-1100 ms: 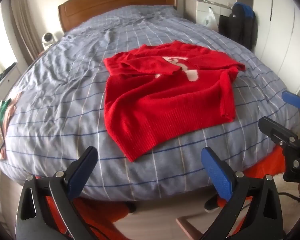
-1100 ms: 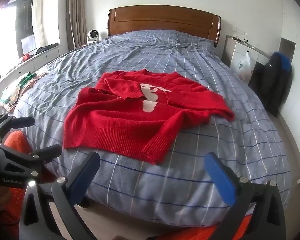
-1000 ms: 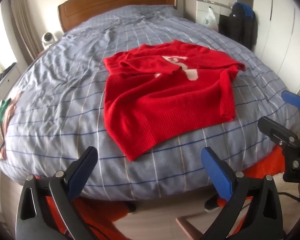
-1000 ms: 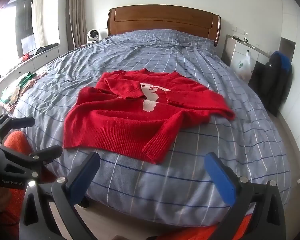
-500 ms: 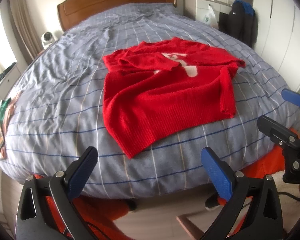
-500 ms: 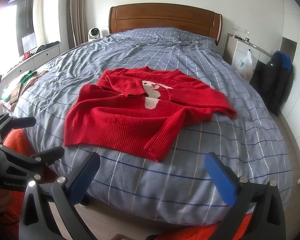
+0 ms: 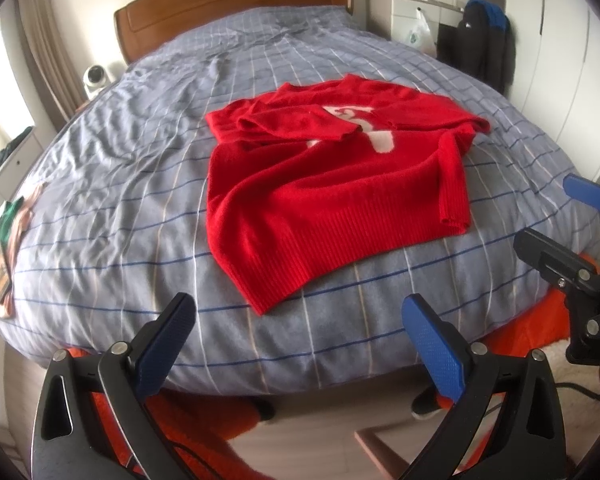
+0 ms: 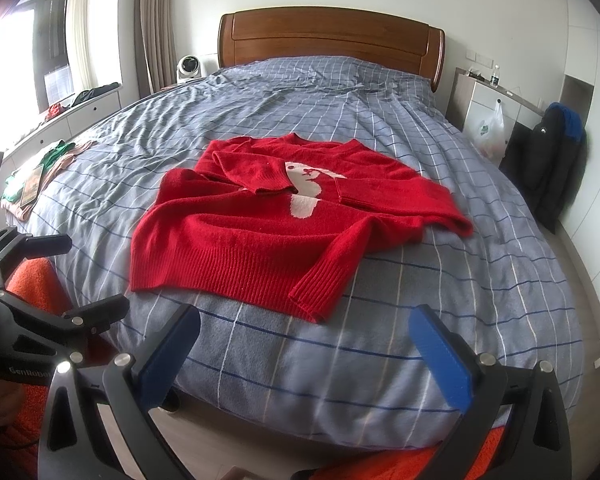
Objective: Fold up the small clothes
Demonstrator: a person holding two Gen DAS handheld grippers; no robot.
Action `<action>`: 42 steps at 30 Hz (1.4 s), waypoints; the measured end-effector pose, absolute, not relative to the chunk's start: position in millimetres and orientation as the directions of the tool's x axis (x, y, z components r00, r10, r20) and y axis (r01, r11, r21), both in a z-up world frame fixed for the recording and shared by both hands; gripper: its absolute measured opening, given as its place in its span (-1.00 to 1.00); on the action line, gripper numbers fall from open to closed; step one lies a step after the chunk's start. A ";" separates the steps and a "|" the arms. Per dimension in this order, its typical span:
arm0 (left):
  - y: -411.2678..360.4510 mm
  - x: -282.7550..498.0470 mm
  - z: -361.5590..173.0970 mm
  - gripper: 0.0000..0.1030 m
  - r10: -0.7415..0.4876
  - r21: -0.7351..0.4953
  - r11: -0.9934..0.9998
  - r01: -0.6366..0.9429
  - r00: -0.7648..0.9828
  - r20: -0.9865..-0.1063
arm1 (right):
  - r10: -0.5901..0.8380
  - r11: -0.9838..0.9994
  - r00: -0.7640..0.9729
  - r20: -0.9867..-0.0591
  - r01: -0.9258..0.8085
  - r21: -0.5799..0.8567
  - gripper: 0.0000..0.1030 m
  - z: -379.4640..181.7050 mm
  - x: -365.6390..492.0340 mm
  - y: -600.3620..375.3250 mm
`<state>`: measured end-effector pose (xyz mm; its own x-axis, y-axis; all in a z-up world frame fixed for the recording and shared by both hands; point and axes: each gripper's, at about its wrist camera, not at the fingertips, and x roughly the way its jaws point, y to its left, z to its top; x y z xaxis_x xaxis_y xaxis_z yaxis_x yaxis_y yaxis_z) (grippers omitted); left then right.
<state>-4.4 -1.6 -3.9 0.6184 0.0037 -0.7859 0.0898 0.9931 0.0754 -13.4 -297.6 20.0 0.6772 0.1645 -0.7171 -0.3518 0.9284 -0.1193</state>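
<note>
Both sets of tongs, left gripper (image 7: 300, 328) and right gripper (image 8: 306, 340), hang released and empty at the foot of the bed (image 8: 380, 360), squared up to the red sweater (image 8: 284, 224) lying sleeves-in near that edge, presumably for a hem grab.

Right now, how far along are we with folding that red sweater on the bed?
Partly done. One sleeve of the red sweater is already folded across the chest; the other sleeve lies loosely bent along the side, and the body is unfolded. Nothing is in hand: the left gripper and right gripper are both open, short of the bed. Left: tidy that sleeve, fold the body.
</note>
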 end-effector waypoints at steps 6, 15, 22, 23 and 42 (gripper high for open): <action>-2.1 -4.1 -4.1 0.99 0.005 0.074 0.993 0.089 0.608 -0.794 | 0.165 0.928 0.676 -0.718 -0.353 -0.119 0.99 20.2 -14.3 -297.3; 27.6 3.8 -13.6 0.99 0.011 0.048 0.998 0.048 0.587 -0.810 | 0.160 0.926 0.688 -0.708 -0.353 -0.133 0.99 20.6 -14.2 -300.8; 108.0 25.7 -60.1 0.99 0.026 -0.029 0.992 -0.122 0.425 -0.905 | 0.175 0.961 0.671 -0.721 -0.275 -0.023 0.99 11.9 18.3 -364.1; 107.8 29.5 -63.6 0.99 0.041 -0.005 0.994 -0.105 0.422 -0.906 | 0.190 0.959 0.657 -0.729 -0.283 -0.005 0.99 7.7 23.1 -366.2; 99.4 30.6 -61.6 -0.95 -0.320 -0.326 0.944 0.047 0.362 -0.876 | 0.475 0.879 0.324 -0.818 -0.227 0.420 -0.83 -32.2 44.2 -390.1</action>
